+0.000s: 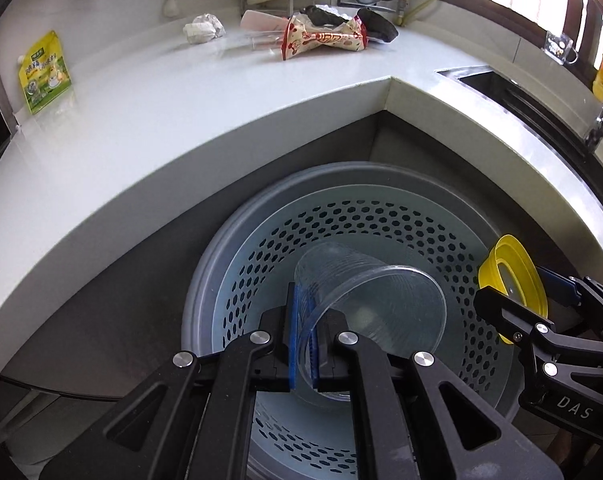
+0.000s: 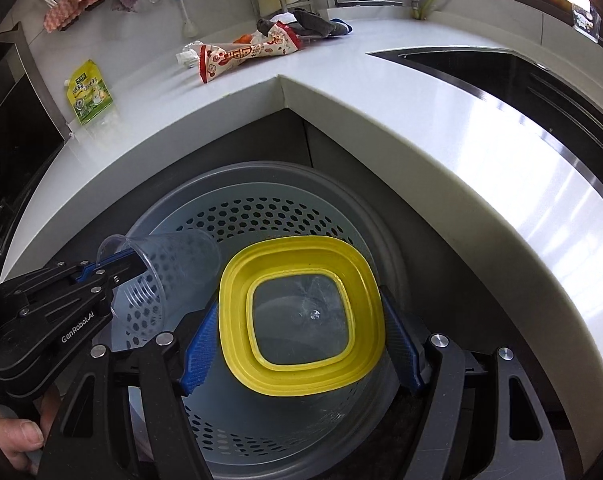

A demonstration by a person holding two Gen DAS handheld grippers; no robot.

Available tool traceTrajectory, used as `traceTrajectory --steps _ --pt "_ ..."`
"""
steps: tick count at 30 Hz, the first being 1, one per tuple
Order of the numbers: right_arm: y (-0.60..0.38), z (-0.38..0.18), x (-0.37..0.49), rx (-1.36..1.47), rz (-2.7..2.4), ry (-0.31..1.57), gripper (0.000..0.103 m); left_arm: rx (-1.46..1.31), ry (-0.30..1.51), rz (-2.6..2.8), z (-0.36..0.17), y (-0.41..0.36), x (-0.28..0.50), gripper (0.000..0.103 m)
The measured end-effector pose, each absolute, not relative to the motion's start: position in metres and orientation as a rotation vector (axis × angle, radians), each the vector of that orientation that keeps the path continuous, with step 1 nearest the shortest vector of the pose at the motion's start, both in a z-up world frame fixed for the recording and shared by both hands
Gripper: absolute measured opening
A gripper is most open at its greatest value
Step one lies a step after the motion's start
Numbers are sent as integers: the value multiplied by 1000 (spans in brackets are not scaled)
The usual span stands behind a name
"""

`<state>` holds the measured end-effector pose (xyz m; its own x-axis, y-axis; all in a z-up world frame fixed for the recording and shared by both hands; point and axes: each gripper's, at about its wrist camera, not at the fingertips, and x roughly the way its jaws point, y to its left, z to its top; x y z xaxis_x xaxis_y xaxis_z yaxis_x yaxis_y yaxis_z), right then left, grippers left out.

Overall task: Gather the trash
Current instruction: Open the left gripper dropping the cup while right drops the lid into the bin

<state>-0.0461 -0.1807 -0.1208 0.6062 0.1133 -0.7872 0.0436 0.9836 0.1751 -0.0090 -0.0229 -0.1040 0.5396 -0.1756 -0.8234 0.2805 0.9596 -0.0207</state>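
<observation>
Left wrist view: my left hand-held gripper point(image 1: 306, 334) pinches the wall of the clear plastic cup point(image 1: 371, 300), which lies tilted on its side over the perforated bin point(image 1: 381, 216). My right hand-held gripper point(image 2: 301, 344) grips the yellow lid point(image 2: 301, 308) across its width, also directly above the bin. More trash, including a snack wrapper point(image 1: 321, 38), remains on the tabletop point(image 1: 181, 120).

One clear plastic cup point(image 1: 365, 300), one yellow lid point(image 2: 301, 316), one perforated bin point(image 1: 381, 216), two snack wrappers point(image 1: 321, 38), one crumpled tissue point(image 1: 203, 28)
</observation>
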Motion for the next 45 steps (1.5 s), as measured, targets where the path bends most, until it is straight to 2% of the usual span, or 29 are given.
traceTrajectory --steps 9,11,13,15,33,45 --pt "-181 -129 -44 177 31 938 71 121 988 -257 -111 -20 -9 8" --pt "-182 -127 -43 182 27 931 76 125 983 -252 -110 -20 -9 19" --pt "-184 -125 -44 206 38 928 77 127 972 -245 -109 -20 -11 48" --pt "-184 -123 -44 200 27 925 78 125 951 -239 -105 -19 -13 56" --pt "-186 -118 -52 218 47 897 78 113 960 -235 -105 -15 -13 56" --pt "-180 -102 -61 214 97 812 78 115 870 -195 -88 -10 -16 74"
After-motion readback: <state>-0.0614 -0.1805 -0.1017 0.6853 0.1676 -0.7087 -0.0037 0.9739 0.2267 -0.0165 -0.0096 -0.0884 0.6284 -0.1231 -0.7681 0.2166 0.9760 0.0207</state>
